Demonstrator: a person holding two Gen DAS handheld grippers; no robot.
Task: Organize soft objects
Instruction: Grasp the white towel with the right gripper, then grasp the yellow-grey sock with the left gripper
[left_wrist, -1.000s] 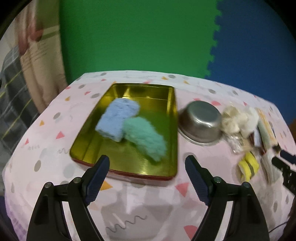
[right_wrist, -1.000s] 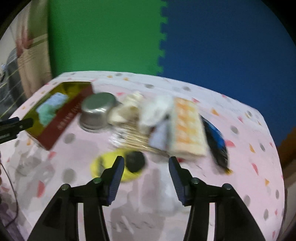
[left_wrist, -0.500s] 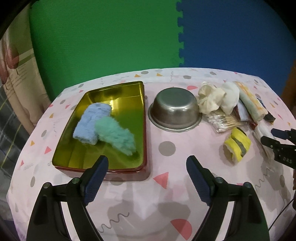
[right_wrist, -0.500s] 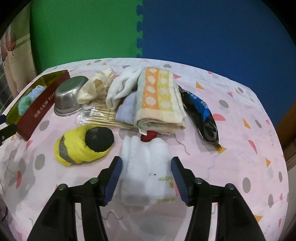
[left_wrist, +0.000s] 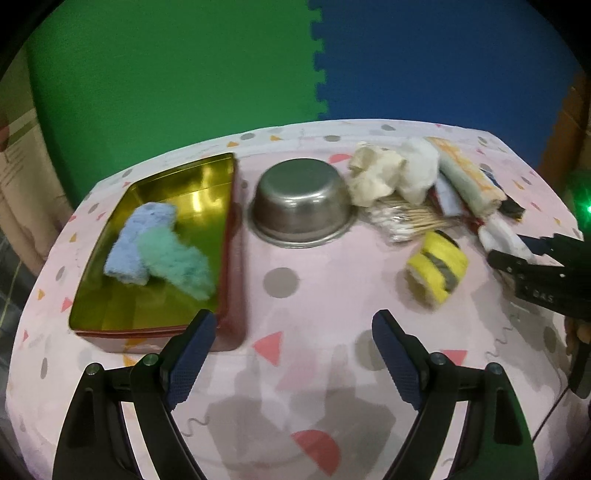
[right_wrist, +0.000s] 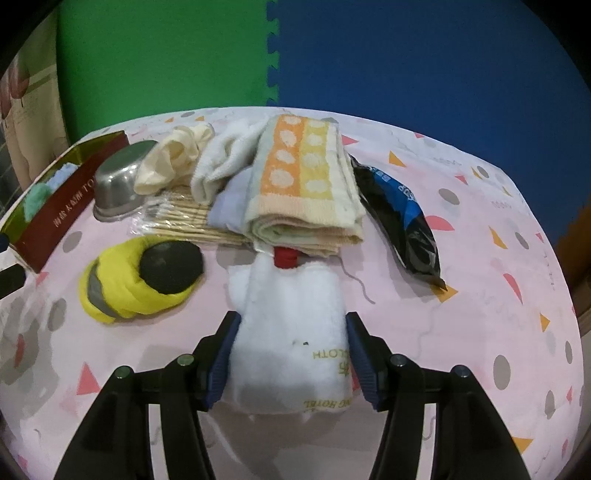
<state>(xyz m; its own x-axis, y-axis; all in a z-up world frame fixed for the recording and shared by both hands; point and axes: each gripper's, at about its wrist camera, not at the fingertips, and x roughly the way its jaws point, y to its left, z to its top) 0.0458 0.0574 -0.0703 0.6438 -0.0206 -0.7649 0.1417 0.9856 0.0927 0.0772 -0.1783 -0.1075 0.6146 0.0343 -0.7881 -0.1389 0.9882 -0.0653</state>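
Right tongs (right_wrist: 290, 354): astride white hotel towel (right_wrist: 291, 332) near desk's front edge, jaws having just widened, pads flanking towel's sides; pressing or merely beside, impossible to tell.
Left tongs (left_wrist: 291, 354): wide apart, empty, above bare desk (left_wrist: 306, 369) between gold tin (left_wrist: 110, 325) and yellow rolled sock (left_wrist: 437, 266).
Gold tin: already stocked with blue fluffy cloth (left_wrist: 138, 243) and green fluffy cloth (left_wrist: 177, 260).
Remaining pile: orange-and-yellow spotted towel (right_wrist: 303, 181), cream cloth (right_wrist: 173, 158), white cloth (right_wrist: 225, 155), beside steel bowl (left_wrist: 301, 201), cotton swabs (right_wrist: 184, 219), black-and-blue packet (right_wrist: 400, 218).
Step in hand, by judgement: taking up the white towel. Next: firm squeeze, lift, carry toward tin.
Obscured: red item (right_wrist: 285, 257) half under towels, unidentifiable; towel lettering partly legible; left view slightly blurred.
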